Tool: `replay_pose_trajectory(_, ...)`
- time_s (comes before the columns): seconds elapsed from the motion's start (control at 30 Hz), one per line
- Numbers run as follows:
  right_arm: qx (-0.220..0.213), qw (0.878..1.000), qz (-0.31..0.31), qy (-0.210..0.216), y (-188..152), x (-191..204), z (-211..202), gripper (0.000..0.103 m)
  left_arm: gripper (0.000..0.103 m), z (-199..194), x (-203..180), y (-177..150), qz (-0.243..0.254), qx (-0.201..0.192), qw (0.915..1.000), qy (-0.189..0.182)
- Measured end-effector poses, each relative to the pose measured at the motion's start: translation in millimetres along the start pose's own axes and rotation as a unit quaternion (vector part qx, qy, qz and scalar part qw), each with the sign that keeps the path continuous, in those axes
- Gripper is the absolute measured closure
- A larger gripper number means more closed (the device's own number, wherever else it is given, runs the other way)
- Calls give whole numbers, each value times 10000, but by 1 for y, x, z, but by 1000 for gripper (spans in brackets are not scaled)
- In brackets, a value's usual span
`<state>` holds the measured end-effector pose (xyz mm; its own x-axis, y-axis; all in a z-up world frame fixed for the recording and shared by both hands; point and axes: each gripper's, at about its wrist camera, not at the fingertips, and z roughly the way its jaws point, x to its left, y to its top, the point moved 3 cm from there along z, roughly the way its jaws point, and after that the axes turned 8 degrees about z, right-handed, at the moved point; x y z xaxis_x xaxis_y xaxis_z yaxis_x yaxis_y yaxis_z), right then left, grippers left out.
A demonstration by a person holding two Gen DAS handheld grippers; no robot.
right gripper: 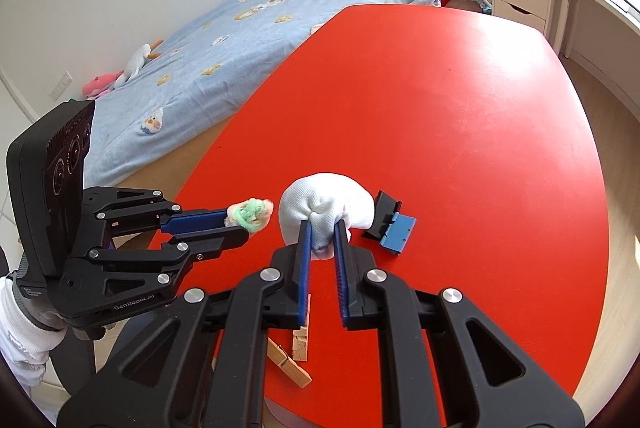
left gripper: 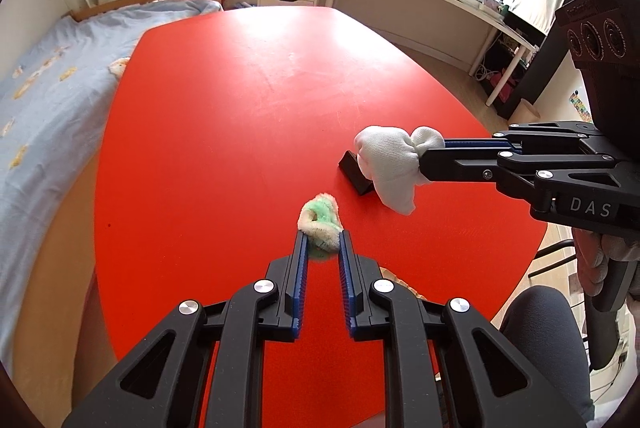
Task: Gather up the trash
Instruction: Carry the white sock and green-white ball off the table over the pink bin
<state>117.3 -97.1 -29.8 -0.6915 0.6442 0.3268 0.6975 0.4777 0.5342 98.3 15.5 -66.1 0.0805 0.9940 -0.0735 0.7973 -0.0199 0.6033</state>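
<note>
Both claws are clamped on soft trash above the red worktop [left gripper: 240,108]: the left claw [left gripper: 323,240] pinches only the fluffy green wad [left gripper: 320,220]'s near edge, and the right claw [right gripper: 323,228] a fold of the white cloth bundle [right gripper: 326,204], so either could slip free and drop near the black clip [right gripper: 390,224] at 2 o'clock.

- The left hand-held gripper [left gripper: 323,240] points down at a slant. Its two blue fingers [left gripper: 301,260] are squeezed tight on something small and fluffy.
- The right hand-held gripper [right gripper: 322,232] points down at a slant too. It pinches a white cloth bundle.
- A hand in a white glove [right gripper: 24,324] holds the left one from below.
</note>
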Motion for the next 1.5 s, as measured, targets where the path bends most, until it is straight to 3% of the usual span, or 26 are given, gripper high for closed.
replay_pose_trajectory(0.43, -333, 9990, -184, -227, -46, 6, -65, 92, 88, -54, -29, -14, 214, -257, 9994, -34)
replay_pose_trajectory(0.8, -432, 9986, -251, -142, -104, 22, -107, 92, 88, -81, -64, -52, 341, -285, 9988, -186)
replay_pose_trajectory(1.03, -376, 9990, -216, -109, -135, 28, -118, 92, 88, -89, -83, -74, 343, -210, 9987, -321)
replay_pose_trajectory(1.5, 208, 9997, -108, -110, -193, 30, -95, 92, 88, -75, -108, -116, 275, 203, 9975, -620)
